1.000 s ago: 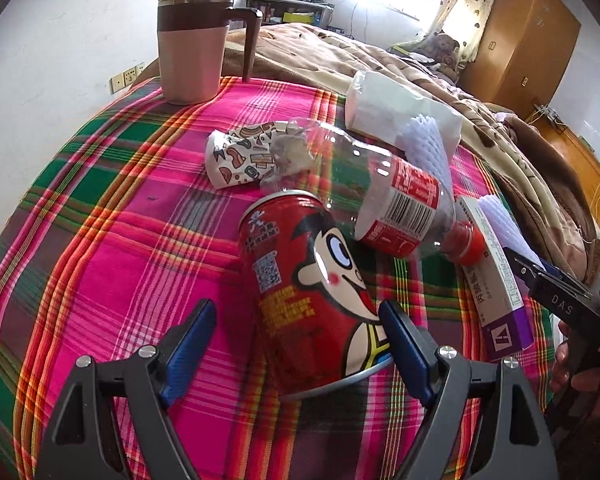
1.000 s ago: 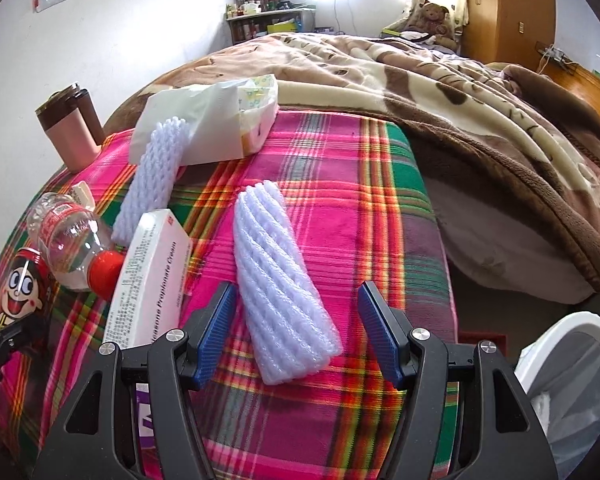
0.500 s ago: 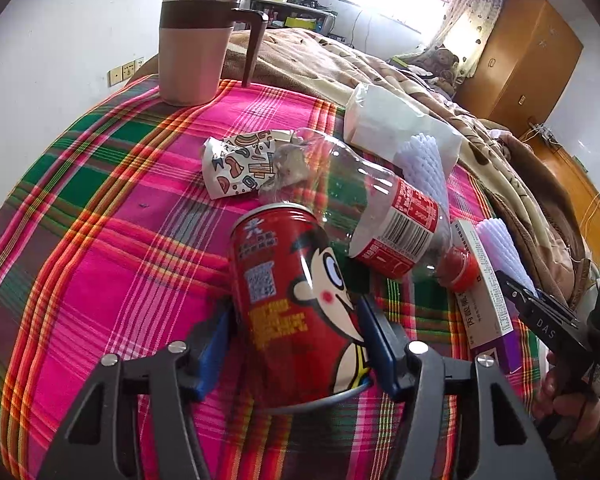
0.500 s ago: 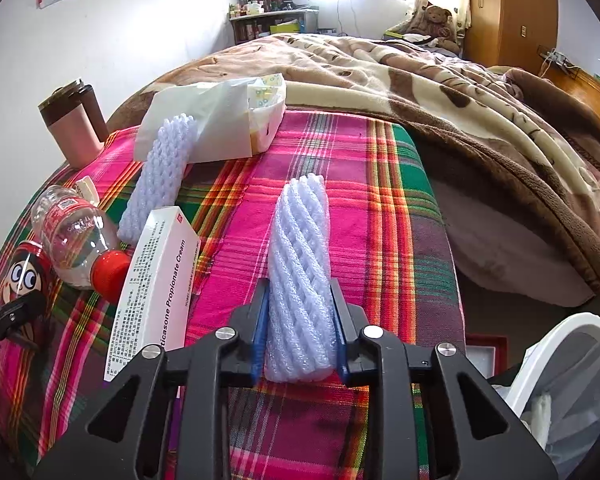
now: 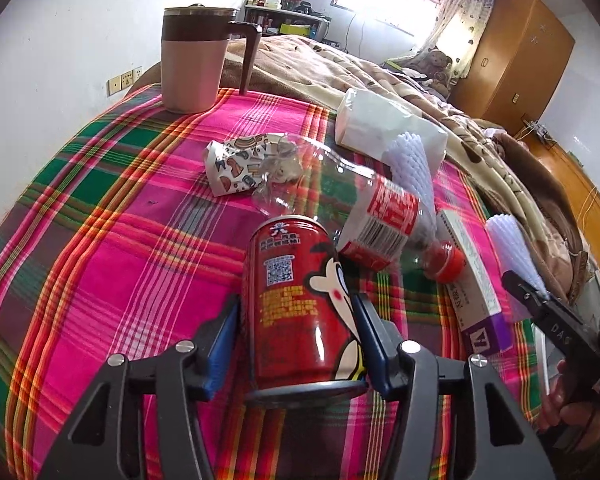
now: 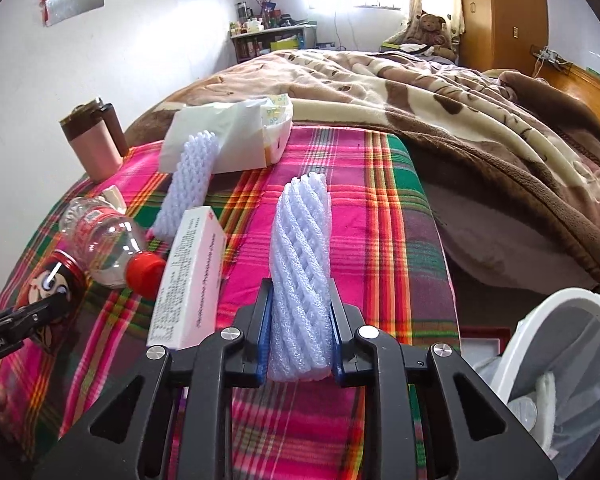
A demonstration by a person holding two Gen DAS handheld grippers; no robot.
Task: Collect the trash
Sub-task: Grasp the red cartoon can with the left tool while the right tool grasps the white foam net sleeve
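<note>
A red drink can (image 5: 296, 292) with a cartoon face lies on the plaid cloth (image 5: 120, 240). My left gripper (image 5: 296, 306) is closing on it, blue pads pressing both its sides. A white foam net sleeve (image 6: 302, 240) stands squeezed between the pads of my right gripper (image 6: 300, 286), whose jaws are still closing. Around them lie a clear plastic bottle (image 5: 364, 208) with a red cap, a white and purple carton (image 5: 474, 276), a crumpled printed paper cup (image 5: 236, 164) and a second foam net (image 6: 188, 184).
A pink and brown mug (image 5: 192, 64) stands at the far edge by the wall. A white tissue pack (image 5: 376, 124) lies near the brown blanket (image 6: 460, 112). A white bin (image 6: 560, 368) with a liner sits low at the right, beyond the cloth's edge.
Both grippers went from wide open to closed: the left around the red can, the right around the foam sleeve, which now stands narrower and lifted off the cloth a little.
</note>
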